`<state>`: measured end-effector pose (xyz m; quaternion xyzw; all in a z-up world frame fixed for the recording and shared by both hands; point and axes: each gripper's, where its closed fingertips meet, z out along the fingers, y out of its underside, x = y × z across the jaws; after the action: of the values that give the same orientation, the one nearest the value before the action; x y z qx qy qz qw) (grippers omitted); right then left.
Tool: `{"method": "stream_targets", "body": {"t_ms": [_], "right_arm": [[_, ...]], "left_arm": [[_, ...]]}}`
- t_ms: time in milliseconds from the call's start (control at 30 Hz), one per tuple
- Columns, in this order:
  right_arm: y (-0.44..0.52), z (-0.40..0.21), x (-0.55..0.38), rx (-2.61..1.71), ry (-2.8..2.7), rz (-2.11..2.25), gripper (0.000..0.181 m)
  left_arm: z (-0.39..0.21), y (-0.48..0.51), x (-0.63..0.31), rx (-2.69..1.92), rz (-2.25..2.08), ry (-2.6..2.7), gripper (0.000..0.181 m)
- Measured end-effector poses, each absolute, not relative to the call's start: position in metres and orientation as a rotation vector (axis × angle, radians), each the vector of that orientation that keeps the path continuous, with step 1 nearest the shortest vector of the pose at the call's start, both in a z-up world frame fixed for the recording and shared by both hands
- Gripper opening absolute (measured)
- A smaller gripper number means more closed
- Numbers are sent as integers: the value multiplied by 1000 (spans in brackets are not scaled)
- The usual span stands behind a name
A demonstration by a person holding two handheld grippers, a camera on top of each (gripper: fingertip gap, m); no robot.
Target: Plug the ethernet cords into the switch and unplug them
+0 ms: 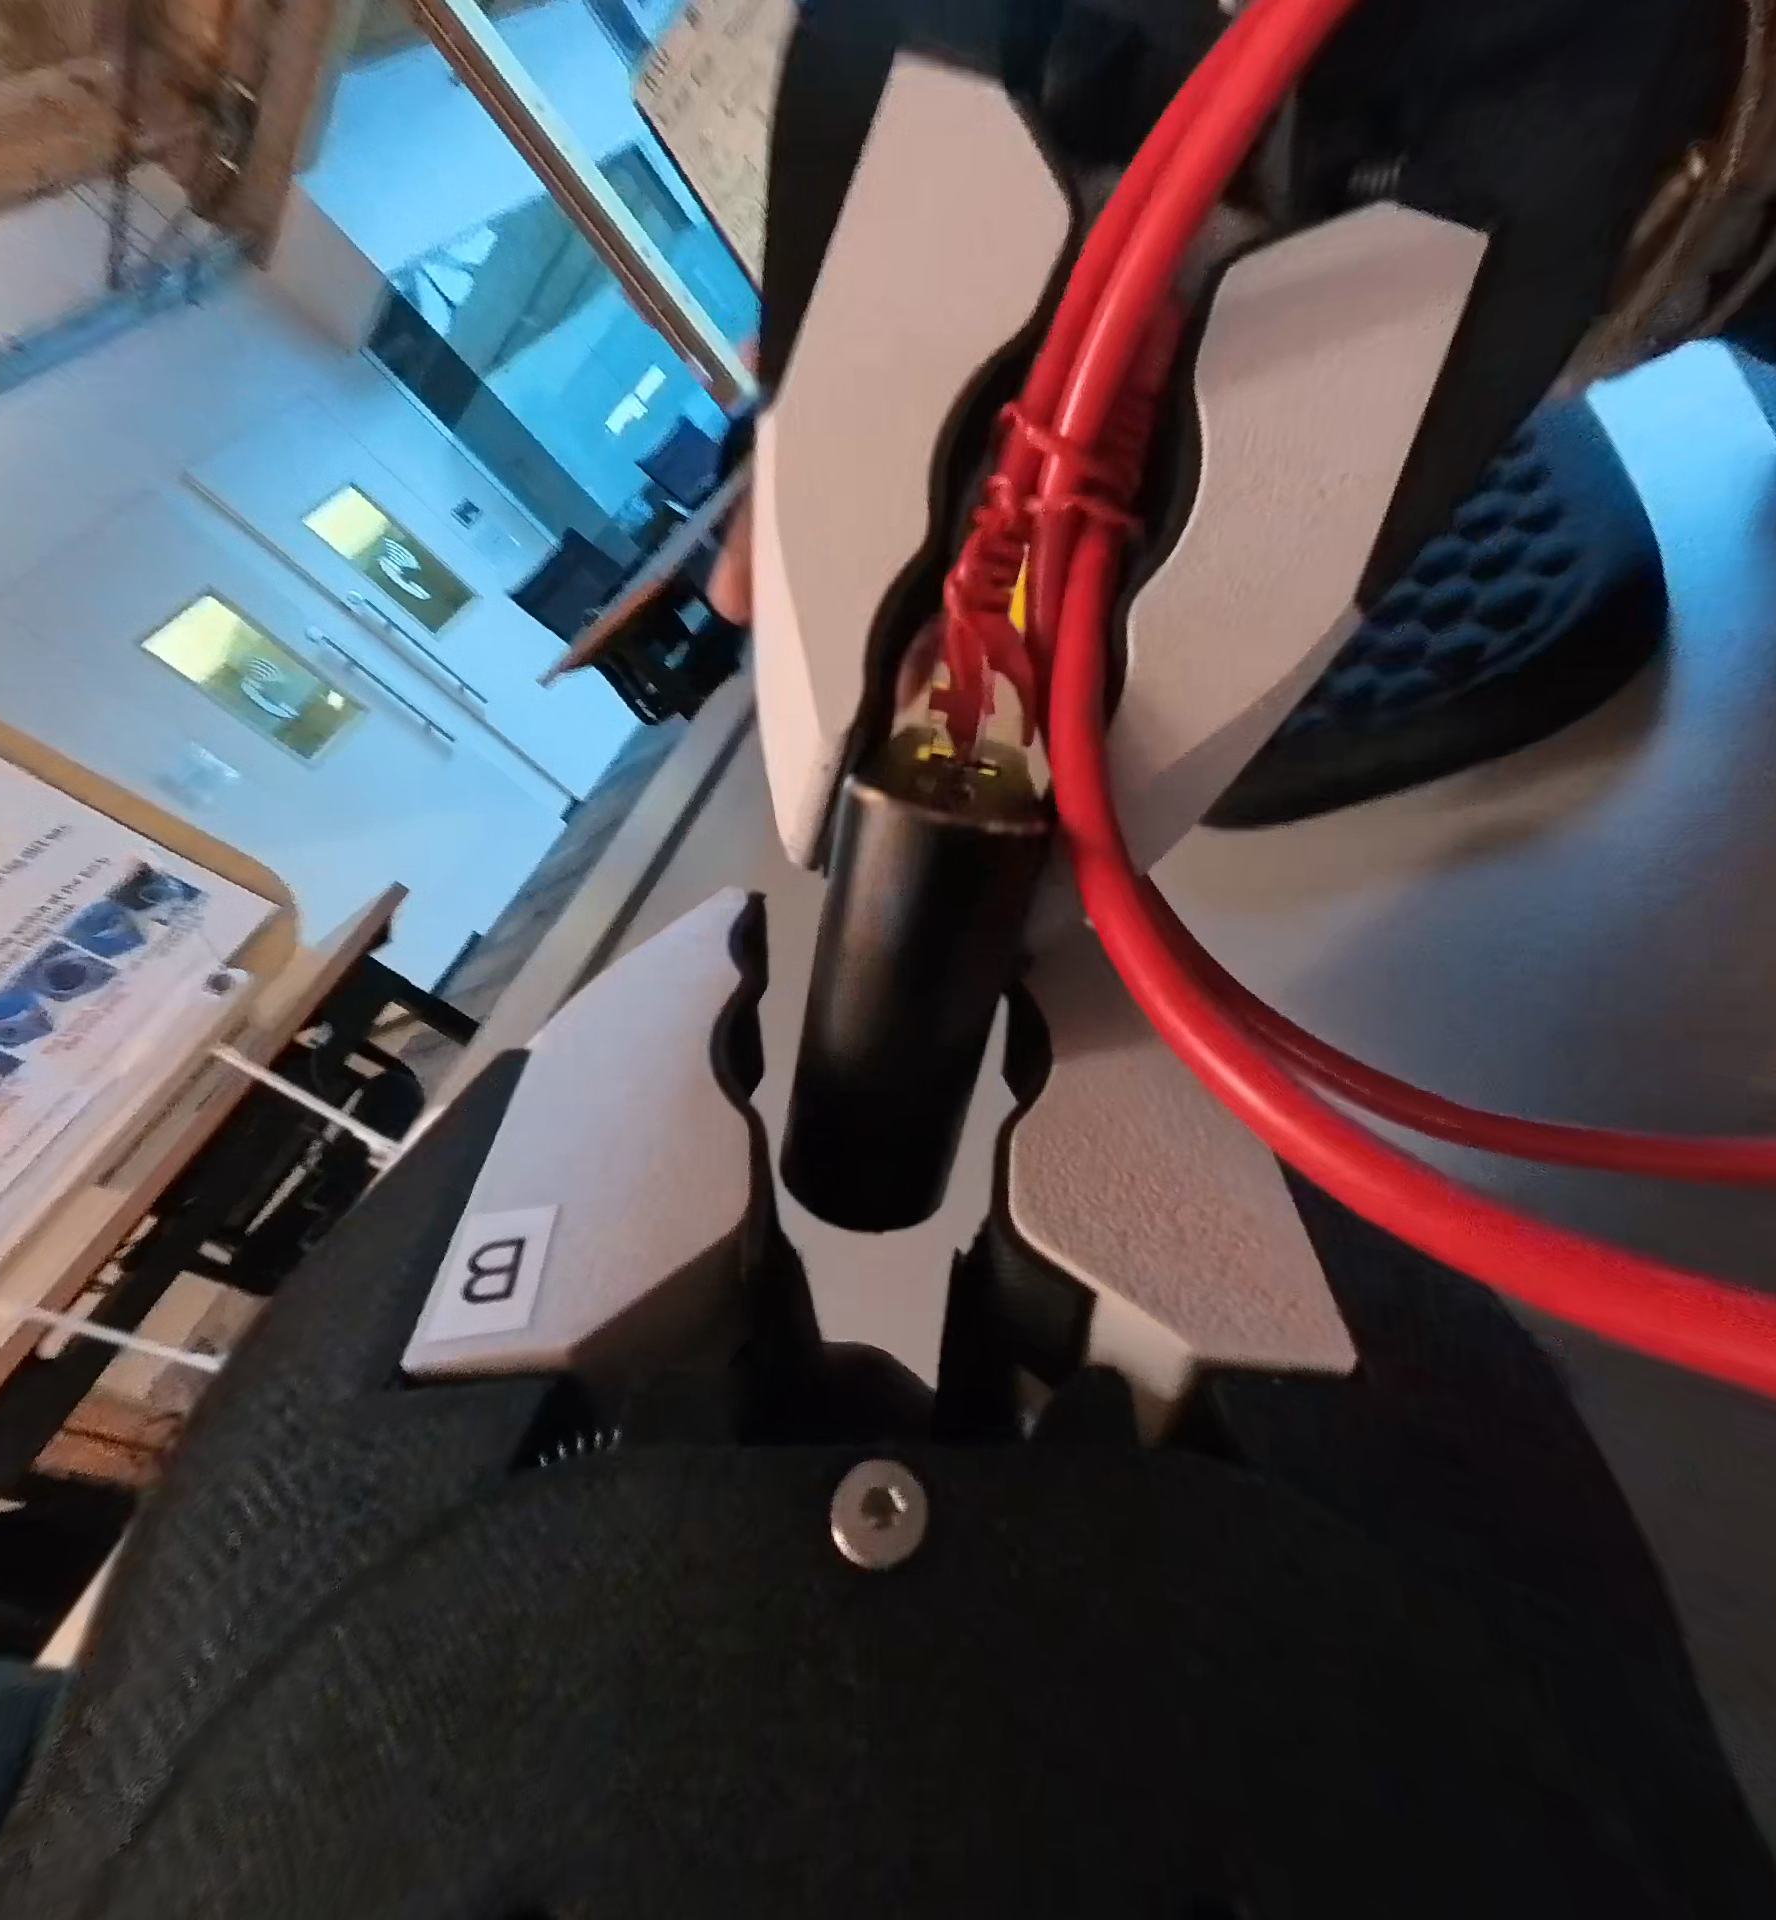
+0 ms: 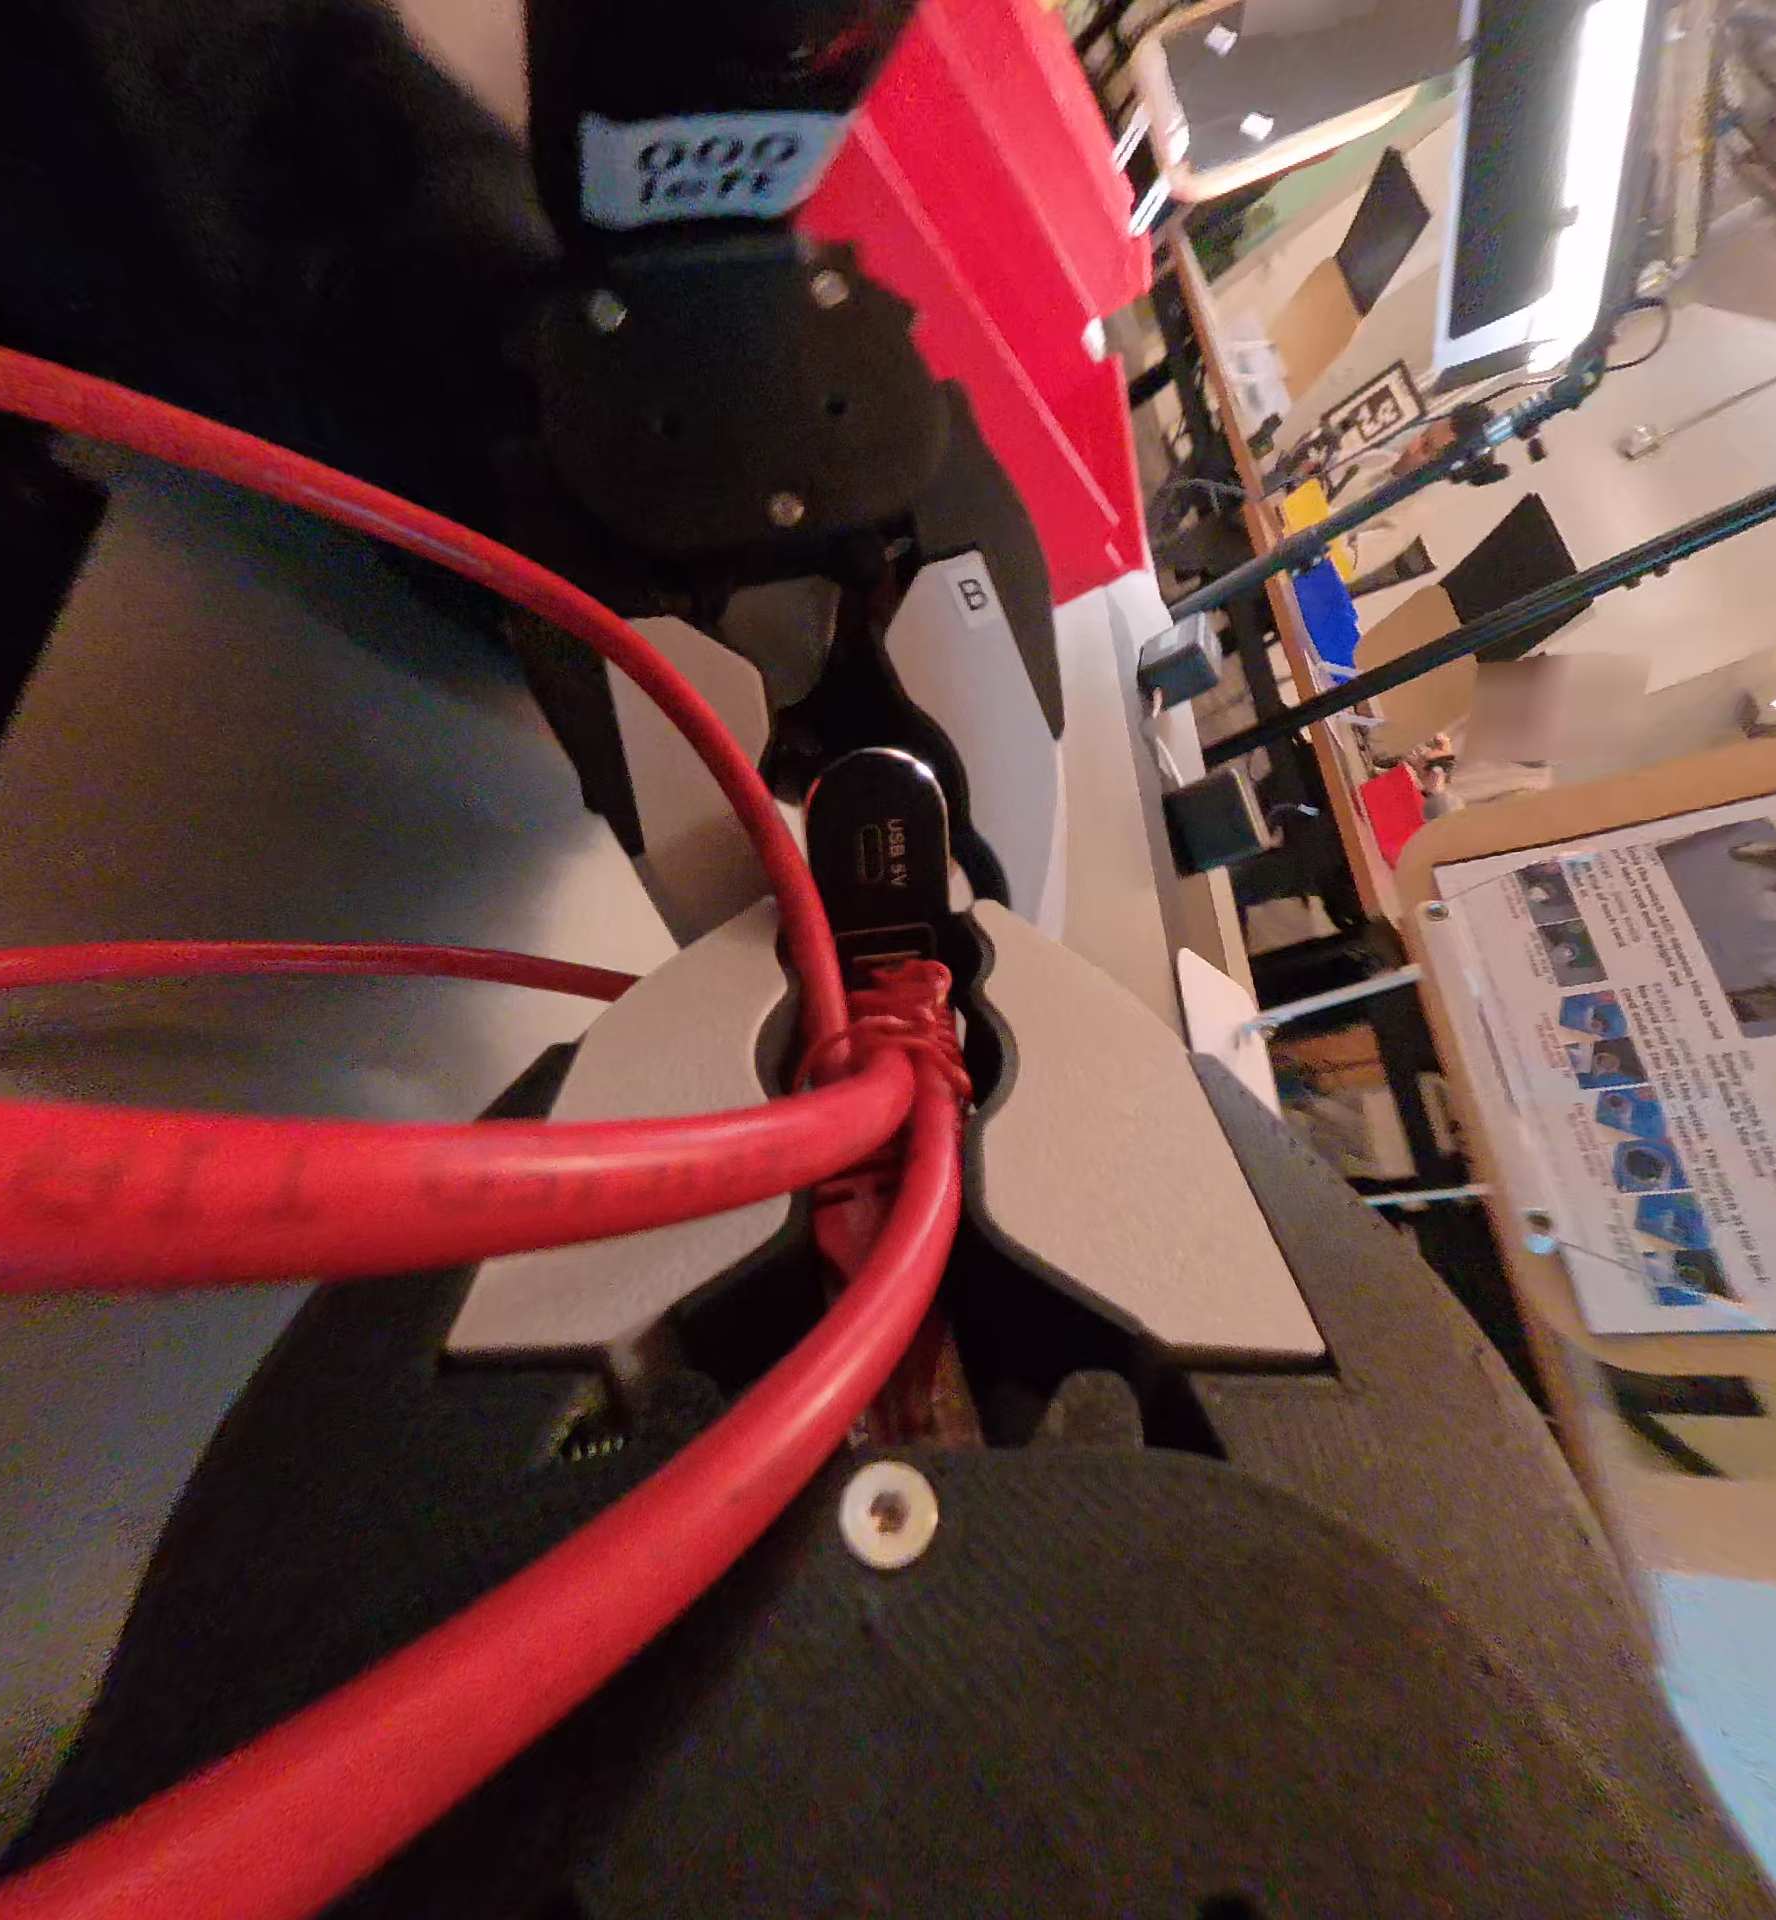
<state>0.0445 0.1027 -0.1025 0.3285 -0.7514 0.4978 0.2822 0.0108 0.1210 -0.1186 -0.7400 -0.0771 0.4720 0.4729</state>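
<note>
The left gripper (image 1: 889,1049) is clamped on the switch (image 1: 899,997), a small black body held between its grey fingers (image 1: 645,1132) and raised off the grey table (image 1: 1549,935). Facing it from the far end, the right gripper (image 2: 884,1049) is closed on the red plug boot (image 2: 899,1023) of an ethernet cord (image 2: 364,1174), and the plug sits at the switch's port (image 2: 889,951); the blur makes it hard to say whether it is fully seated. Red thread or a tie (wound around several cords) binds the bundle (image 1: 1066,473) just behind the plug. Loops of red cord (image 1: 1383,1195) hang off to one side and cross the right gripper's finger. A red bin (image 2: 977,301) stands behind the left gripper, and a laminated instruction sheet (image 2: 1642,1049) is tied to a wooden board at the table's edge
</note>
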Motion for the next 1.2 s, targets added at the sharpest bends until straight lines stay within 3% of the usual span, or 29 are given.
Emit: {"method": "stream_targets", "body": {"t_ms": [133, 233, 333, 500, 700, 800, 933, 967, 1000, 1067, 1200], "right_arm": [[106, -69, 44, 643, -2094, 1829, 25], [110, -43, 36, 247, -2216, 2402, 25], [110, -38, 25, -213, -2364, 2817, 25], [103, -52, 23, -429, -2530, 2859, 25], [105, -68, 35, -342, -2811, 2623, 25], [104, -72, 34, -374, -2836, 2571, 25], [106, -70, 37, -325, -2847, 2553, 27], [106, -71, 37, -293, -2844, 2526, 32], [107, -75, 38, -225, -2856, 2456, 30], [105, -79, 53, 10, -2868, 2402, 26], [88, -72, 54, -115, -2767, 2665, 24]], "left_arm": [[-78, 118, 24, -1528, 1198, -149, 55], [-41, 106, 40, -1269, 1261, -124, 82], [-40, 108, 43, -1283, 1364, -50, 101], [-64, 118, 31, -1469, 1565, 49, 107], [-63, 116, 32, -1457, 1455, 19, 106], [-73, 122, 34, -1518, 1457, 78, 89], [-72, 122, 35, -1523, 1476, 81, 87], [-65, 119, 40, -1467, 1466, 60, 60], [-49, 111, 49, -1359, 1438, 31, 6], [-50, 113, 53, -1379, 1168, -5, 1], [-43, 105, 49, -1303, 1041, -105, 25]]}}
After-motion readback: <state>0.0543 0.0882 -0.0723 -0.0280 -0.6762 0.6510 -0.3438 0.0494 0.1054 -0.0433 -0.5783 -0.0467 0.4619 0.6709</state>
